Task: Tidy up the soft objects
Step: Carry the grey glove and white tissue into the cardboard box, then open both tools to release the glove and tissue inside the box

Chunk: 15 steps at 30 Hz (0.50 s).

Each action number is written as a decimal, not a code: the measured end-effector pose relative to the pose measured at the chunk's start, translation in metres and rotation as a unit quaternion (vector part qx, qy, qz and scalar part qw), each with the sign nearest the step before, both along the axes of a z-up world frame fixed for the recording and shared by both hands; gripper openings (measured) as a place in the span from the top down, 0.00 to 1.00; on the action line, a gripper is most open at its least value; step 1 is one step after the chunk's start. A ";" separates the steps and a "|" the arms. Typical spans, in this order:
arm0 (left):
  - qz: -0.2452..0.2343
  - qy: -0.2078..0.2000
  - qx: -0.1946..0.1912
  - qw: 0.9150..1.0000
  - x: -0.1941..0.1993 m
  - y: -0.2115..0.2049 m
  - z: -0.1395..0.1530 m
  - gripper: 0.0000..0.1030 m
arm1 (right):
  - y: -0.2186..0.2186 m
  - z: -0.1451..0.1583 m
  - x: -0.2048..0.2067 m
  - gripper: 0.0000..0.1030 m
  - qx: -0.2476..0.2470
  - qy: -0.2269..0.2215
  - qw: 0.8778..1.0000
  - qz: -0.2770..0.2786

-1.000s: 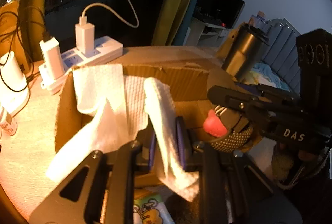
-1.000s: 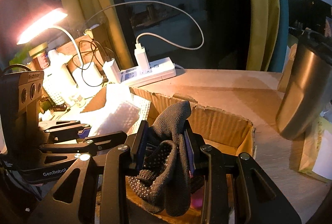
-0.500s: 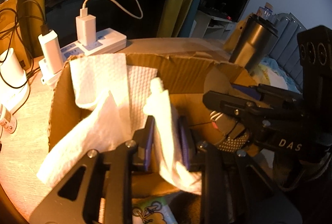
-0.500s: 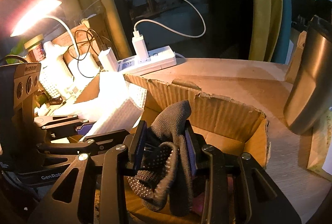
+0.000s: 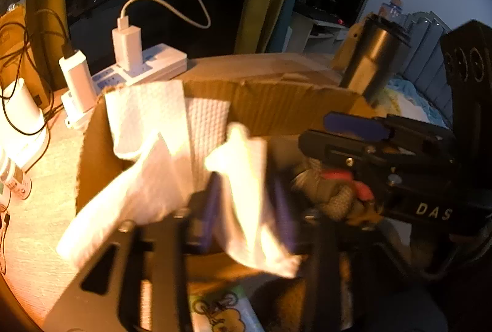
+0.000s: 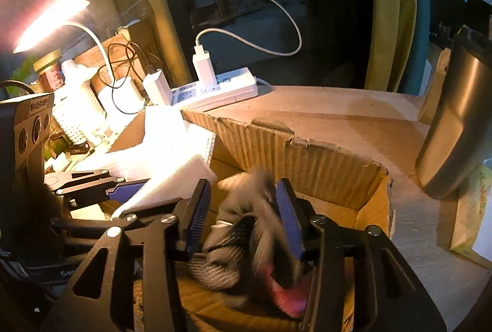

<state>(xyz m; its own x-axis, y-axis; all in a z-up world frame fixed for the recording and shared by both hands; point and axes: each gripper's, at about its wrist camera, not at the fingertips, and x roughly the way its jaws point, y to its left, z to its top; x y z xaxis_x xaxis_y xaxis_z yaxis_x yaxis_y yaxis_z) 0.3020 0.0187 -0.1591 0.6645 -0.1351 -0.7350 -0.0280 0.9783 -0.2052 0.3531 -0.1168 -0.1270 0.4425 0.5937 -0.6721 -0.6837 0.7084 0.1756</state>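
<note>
Left gripper [image 5: 246,203] clamped on white paper towel [image 5: 246,178], towel's long axis near vertical, tip up, over cardboard box [image 6: 307,153]. Right gripper [image 6: 243,215] parted; grey glove [image 6: 243,233] loose between blue pads, blurred, inside box, orientation unclear. "DAS" readable on right gripper body. Power strip [image 6: 221,89] behind box.

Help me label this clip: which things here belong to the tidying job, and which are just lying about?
Job:
white cloth in left claw
grey glove between right claw's open fingers
cardboard box

Lying about:
power strip
chargers
metal tumbler
lit lamp
</note>
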 end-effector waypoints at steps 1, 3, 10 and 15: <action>-0.002 -0.001 0.000 1.000 -0.001 0.000 0.001 0.37 | -0.001 0.001 -0.001 0.53 -0.001 -0.002 1.000 0.001; -0.004 -0.011 -0.005 1.000 -0.005 -0.001 0.007 0.37 | -0.002 0.005 -0.003 0.53 0.001 -0.006 1.000 0.001; 0.002 -0.023 -0.002 1.000 -0.014 0.002 0.019 0.37 | -0.008 0.019 -0.013 0.53 0.000 -0.022 1.000 -0.006; 0.006 -0.034 0.003 0.999 -0.024 0.002 0.029 0.37 | -0.015 0.032 -0.024 0.53 0.003 -0.035 0.999 -0.012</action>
<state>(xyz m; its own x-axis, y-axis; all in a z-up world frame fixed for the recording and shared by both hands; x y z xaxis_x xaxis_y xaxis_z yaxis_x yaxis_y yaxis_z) 0.2782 0.0206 -0.1303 0.7138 -0.1232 -0.6894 -0.0258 0.9791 -0.2017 0.3289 -0.1313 -0.0953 0.5019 0.5867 -0.6355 -0.6772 0.7236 0.1333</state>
